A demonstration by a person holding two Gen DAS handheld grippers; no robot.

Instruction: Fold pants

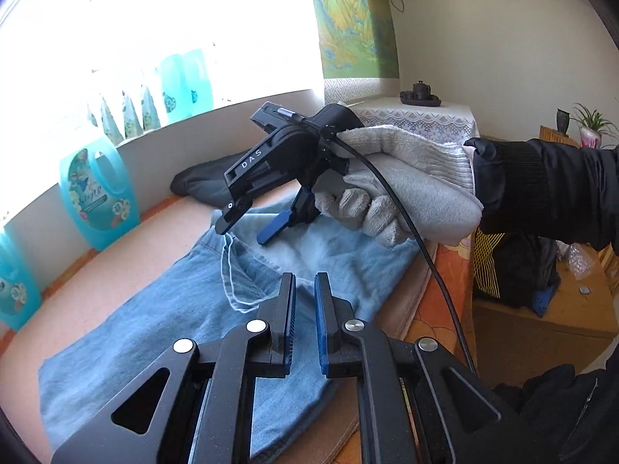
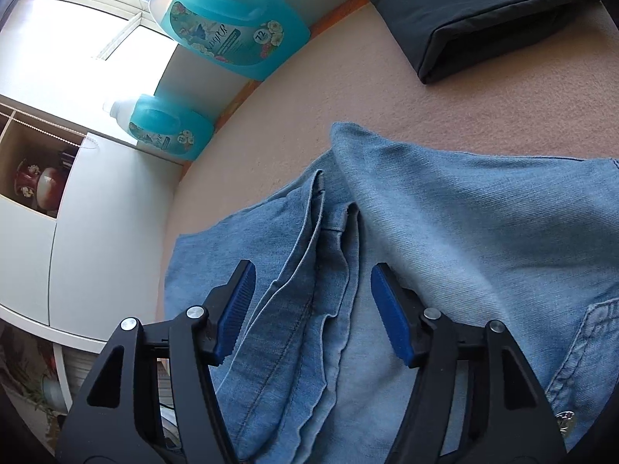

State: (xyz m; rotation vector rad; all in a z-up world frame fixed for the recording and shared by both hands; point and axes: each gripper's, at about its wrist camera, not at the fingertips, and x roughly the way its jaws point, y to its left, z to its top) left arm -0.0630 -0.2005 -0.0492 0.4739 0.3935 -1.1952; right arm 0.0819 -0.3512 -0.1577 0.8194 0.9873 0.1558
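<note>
- My left gripper [image 1: 305, 290] has its jaws almost together, nothing between them.
- My right gripper [image 2: 313, 294] has jaws wide apart, hanging over folded seams, pads not touching cloth.
- The blue pants [image 1: 162, 309] lie folded on the pink surface [image 2: 294, 127].
- At 12 o'clock my gloved right hand [image 1: 390, 193]; at 10 o'clock a teal bottle [image 1: 98, 193].
- Beyond lies a dark folded garment [image 2: 472, 11].

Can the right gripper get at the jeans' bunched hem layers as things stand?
Probably yes: the right gripper is open, the jeans hem layers lie between its fingers, untouched, nothing blocking.
</note>
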